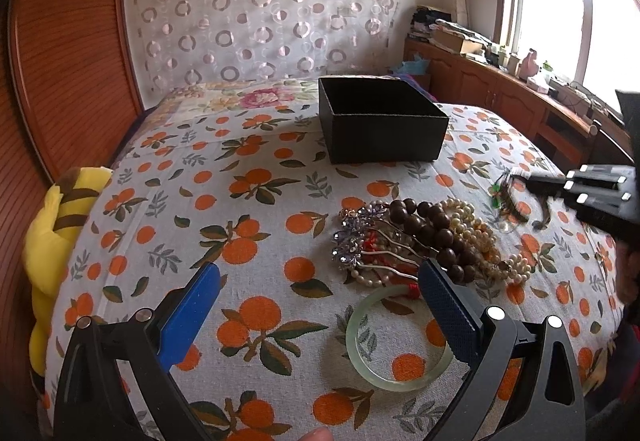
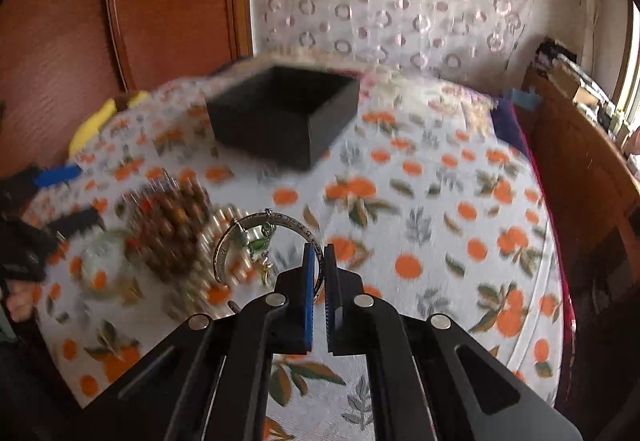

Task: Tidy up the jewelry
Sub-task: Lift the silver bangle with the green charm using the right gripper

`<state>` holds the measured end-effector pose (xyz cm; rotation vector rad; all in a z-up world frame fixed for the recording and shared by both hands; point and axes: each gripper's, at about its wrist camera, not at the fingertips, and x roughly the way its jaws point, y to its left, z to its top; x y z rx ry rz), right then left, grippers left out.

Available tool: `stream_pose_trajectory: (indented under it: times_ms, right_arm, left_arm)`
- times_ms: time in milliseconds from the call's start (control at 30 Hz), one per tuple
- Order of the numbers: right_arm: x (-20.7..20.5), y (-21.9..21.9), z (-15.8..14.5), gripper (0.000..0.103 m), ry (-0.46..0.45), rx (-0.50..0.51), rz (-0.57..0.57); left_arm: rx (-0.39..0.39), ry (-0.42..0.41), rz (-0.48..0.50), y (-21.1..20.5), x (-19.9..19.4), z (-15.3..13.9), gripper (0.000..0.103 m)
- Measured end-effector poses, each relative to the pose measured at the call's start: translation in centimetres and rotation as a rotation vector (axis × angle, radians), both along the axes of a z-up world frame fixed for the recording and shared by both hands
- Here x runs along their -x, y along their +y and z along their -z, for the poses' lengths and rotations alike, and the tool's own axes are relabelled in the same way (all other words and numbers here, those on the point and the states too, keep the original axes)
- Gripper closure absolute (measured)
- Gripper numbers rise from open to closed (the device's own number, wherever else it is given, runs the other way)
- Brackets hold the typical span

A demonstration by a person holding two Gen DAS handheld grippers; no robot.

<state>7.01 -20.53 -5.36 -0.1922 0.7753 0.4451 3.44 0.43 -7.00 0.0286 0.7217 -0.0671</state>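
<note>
The right gripper (image 2: 319, 255) has its jaws closed on a silver charm bangle (image 2: 256, 241); the left gripper (image 1: 320, 293) has its jaws wide open, empty, above the bed (image 1: 256, 201), with free cloth up to the black box (image 1: 380, 121).

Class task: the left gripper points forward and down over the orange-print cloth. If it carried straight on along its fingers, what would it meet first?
Probably the pale green bangle lying on the cloth, just ahead of the open left gripper; depth is uncertain.

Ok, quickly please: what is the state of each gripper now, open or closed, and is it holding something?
Left gripper: open, holding nothing, over the green bangle.
Right gripper: closed on the silver charm bracelet.
</note>
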Motion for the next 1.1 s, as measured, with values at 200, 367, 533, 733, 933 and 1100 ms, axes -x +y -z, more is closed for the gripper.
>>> stream_pose_trajectory:
  times_ms: [200, 367, 533, 733, 933, 1100]
  right_arm:
    - [0.8, 0.8, -3.3, 0.098, -0.063, -0.021, -0.05]
    - [0.7, 1.4, -2.9, 0.098, -0.048, 0.01, -0.067]
    - [1.4, 1.8, -2.5, 0.098, -0.046, -0.002, -0.102]
    - [1.6, 2.9, -3.0, 0.098, -0.053, -0.007, -0.139]
    - [0.5, 4.1, -1.4, 0.098, 0.008, 0.076, -0.16]
    - [-1.0, 2.5, 1.3, 0.098, 0.079, 0.23, -0.128]
  left_arm:
    - [0.0, -0.002, 0.002, 0.0, 0.0, 0.0, 0.007]
    - [0.005, -0.001, 0.005, 0.1, 0.0, 0.0, 0.007]
    - [0.102, 0.017, 0.064, 0.3, -0.6, -0.2, 0.008]
    - [0.087, -0.019, 0.136, -1.0, -1.4, -0.3, 0.01]
    - [0.064, 0.033, 0.192, -2.3, -2.4, 0.7, 0.034]
    - [0.062, 0.038, 0.177, -2.0, -2.1, 0.9, 0.034]
